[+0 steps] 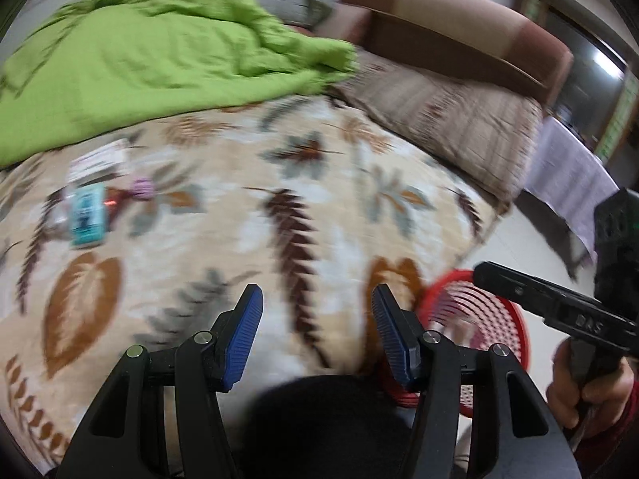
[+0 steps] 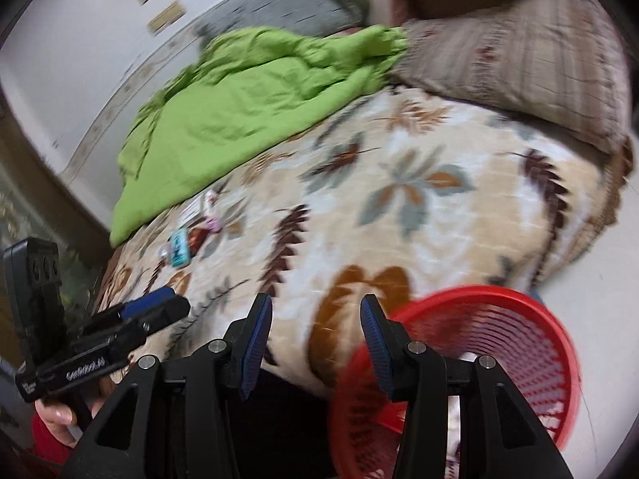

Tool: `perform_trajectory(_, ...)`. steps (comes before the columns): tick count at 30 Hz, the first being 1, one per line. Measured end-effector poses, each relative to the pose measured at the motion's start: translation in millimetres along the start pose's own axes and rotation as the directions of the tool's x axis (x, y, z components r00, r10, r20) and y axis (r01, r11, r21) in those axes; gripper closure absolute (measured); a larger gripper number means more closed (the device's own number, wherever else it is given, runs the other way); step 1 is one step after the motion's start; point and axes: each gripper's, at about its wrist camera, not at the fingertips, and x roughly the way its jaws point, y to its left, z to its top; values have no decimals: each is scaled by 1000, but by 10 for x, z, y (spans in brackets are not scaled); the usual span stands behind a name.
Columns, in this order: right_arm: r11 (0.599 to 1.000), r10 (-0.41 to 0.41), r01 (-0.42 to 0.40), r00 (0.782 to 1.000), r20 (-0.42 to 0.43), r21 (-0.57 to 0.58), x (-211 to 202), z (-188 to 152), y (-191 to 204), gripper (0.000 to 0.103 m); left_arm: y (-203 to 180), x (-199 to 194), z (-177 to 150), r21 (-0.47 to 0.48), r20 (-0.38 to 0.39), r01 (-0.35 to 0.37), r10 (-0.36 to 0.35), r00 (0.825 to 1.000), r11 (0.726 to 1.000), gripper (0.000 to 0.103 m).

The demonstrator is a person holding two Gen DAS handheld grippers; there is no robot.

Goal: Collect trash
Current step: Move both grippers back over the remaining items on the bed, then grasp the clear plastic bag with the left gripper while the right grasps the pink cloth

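On the left, the trash [image 1: 90, 203] lies on the bed [image 1: 319, 199]. Our left gripper [image 1: 317, 307] and right gripper [image 2: 315, 315] are wide open, holding nothing. The red basket [image 2: 519, 319] waits close by us on the right, to catch it.

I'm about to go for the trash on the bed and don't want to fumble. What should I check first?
1. Left tool open and holding nothing: ok.
2. Right tool open and holding nothing: ok.
3. Trash in view, teal packet beside white wrapper: ok.
4. Red basket by the bed edge, mouth open: ok.
5. Bedspread between left tool and trash bare: ok.
6. Exact trash shapes: cannot tell, blurred.
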Motion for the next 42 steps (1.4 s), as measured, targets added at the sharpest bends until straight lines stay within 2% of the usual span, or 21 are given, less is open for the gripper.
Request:
perform_trajectory(5, 996, 65, -67, 997, -37, -55, 362, 106, 391, 53, 532, -60, 18, -95, 17, -81, 83, 996, 992, 47)
perform_trajectory(10, 985, 116, -125, 990, -83, -117, 748, 213, 756, 53, 1053, -104, 16, -189, 33, -157, 166, 986, 969, 47)
perform_trajectory(13, 977, 129, -145, 986, -108, -154, 1022, 319, 968, 53, 1404, -126, 12, -261, 43, -210, 229, 973, 942, 47)
perform_trajectory(18, 969, 150, -175, 978, -147, -173, 1644, 595, 1256, 53, 1890, -86, -43, -340, 28, -324, 353, 935, 883, 47)
perform_trajectory(24, 969, 158, -193, 963, -217, -155, 2471, 886, 1517, 55, 2346, -70, -93, -430, 0, -325, 361, 933, 842, 47)
perform_trajectory(31, 980, 116, -153, 959, -260, -124, 3252, 1074, 1670, 58, 2613, -55, 100, -444, 2, -312, 350, 937, 840, 47)
perform_trajectory(33, 986, 100, -132, 958, -268, -105, 3383, 1089, 1644, 62, 2708, -37, 232, -439, 1, -319, 356, 935, 840, 47)
perform_trajectory(37, 988, 139, -155, 943, -304, -27, 3541, 1040, 1546, 73, 2897, 122, 475, -432, -22, -307, 330, 944, 848, 47)
perform_trajectory(39, 986, 148, -163, 945, -291, -28, 3511, 1006, 1534, 76, 3015, 247, 571, -454, -38, -274, 289, 957, 848, 47)
perform_trajectory(42, 985, 162, -174, 951, -264, -21, 3404, 986, 1512, 79, 3170, 438, 661, -489, -64, -250, 252, 966, 836, 47)
